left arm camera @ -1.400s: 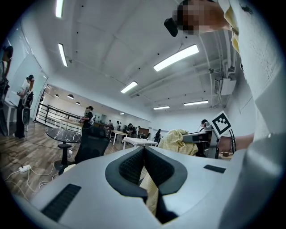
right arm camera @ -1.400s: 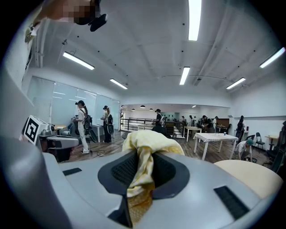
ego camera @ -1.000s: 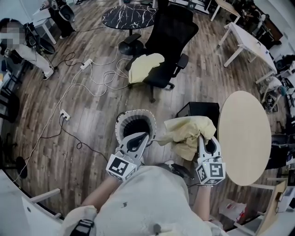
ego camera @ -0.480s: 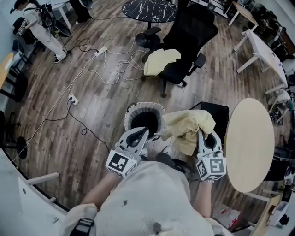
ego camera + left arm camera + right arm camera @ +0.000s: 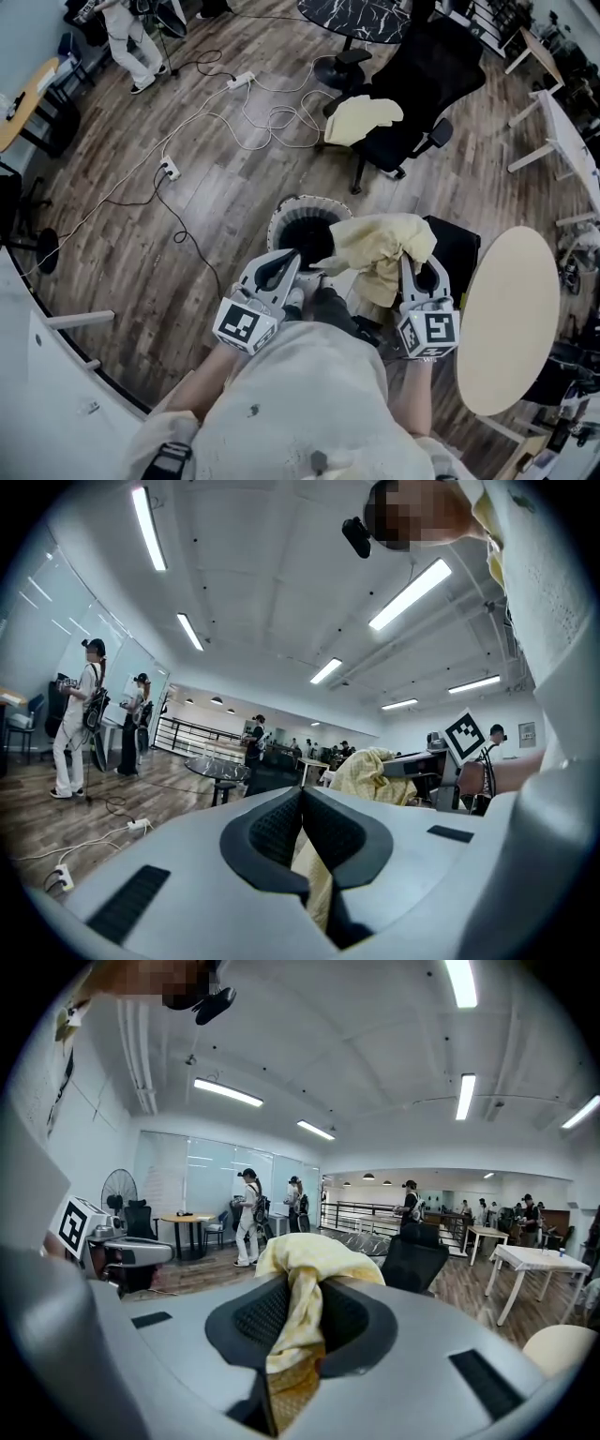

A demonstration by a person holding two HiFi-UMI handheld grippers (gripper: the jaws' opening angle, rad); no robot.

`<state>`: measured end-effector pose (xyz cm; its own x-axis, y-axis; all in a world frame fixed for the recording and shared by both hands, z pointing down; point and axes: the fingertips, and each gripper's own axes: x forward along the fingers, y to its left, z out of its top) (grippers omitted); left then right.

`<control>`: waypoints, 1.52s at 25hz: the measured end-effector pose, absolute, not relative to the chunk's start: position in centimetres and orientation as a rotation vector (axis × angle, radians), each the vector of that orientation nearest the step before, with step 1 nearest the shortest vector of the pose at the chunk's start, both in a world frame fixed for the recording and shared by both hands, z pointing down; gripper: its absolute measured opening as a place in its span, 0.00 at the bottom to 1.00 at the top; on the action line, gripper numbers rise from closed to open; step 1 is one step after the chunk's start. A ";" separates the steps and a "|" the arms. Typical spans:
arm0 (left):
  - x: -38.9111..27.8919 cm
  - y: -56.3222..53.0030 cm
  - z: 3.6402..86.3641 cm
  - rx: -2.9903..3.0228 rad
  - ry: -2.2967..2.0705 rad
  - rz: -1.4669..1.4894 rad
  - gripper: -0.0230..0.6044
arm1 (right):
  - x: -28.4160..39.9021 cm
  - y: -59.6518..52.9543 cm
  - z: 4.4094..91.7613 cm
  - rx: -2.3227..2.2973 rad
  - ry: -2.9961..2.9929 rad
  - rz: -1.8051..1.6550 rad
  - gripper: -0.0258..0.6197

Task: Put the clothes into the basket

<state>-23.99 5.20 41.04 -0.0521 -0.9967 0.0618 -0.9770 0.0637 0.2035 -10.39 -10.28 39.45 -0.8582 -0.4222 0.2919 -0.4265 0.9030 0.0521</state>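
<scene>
Softly now: cloth bunched at the basket

The yellow cloth [image 5: 380, 248] looks light and limp. It hangs bunched at the right edge of the basket [image 5: 278, 217]. It should sag and drape, so thick folds are the surest hold. The left gripper [image 5: 292, 259] pinches a thin edge, and the right gripper [image 5: 413, 264] is clamped on a fat fold.

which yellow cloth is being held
The yellow cloth near the basket: left hand-held gripper and right hand-held gripper pinch it. The other cloth lies on the black chair.
</scene>
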 end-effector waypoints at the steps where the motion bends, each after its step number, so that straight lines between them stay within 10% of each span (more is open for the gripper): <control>1: -24.1 5.3 41.0 2.010 -2.160 -0.157 0.07 | -10.9 -10.3 39.6 0.608 -2.771 0.022 0.17; 38: -27.5 4.8 42.8 1.869 -2.268 -0.159 0.07 | -21.2 -10.2 54.4 0.175 -2.488 0.221 0.18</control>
